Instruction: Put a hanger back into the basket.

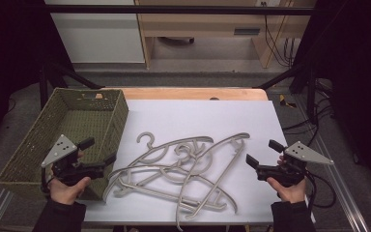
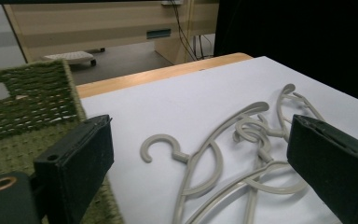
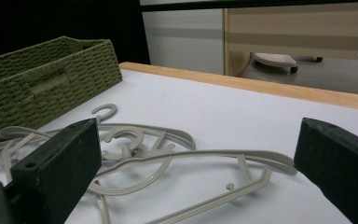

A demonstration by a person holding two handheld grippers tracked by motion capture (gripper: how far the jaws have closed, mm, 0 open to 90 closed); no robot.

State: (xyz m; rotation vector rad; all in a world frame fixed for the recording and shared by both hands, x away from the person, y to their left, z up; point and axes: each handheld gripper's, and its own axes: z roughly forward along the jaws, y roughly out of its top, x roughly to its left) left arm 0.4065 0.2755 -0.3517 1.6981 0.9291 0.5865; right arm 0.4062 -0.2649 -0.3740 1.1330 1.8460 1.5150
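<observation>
High view is showing both hands hovering level, left gripper (image 1: 98, 151) and right gripper (image 1: 262, 153) both spread wide, empty, flanking grey hangers (image 1: 183, 171) lying tangled near the table's (image 1: 251, 111) front edge.

We find open white sheet (image 1: 207, 113) behind the tangled pile of hangers (image 1: 183, 171), clear across to the wooden table edge (image 1: 188, 93). The woven basket (image 1: 104, 99) walls off the left side, its near corner just beside the pile. Bare sheet also lies between the pile and the right gripper (image 1: 263, 158).
</observation>
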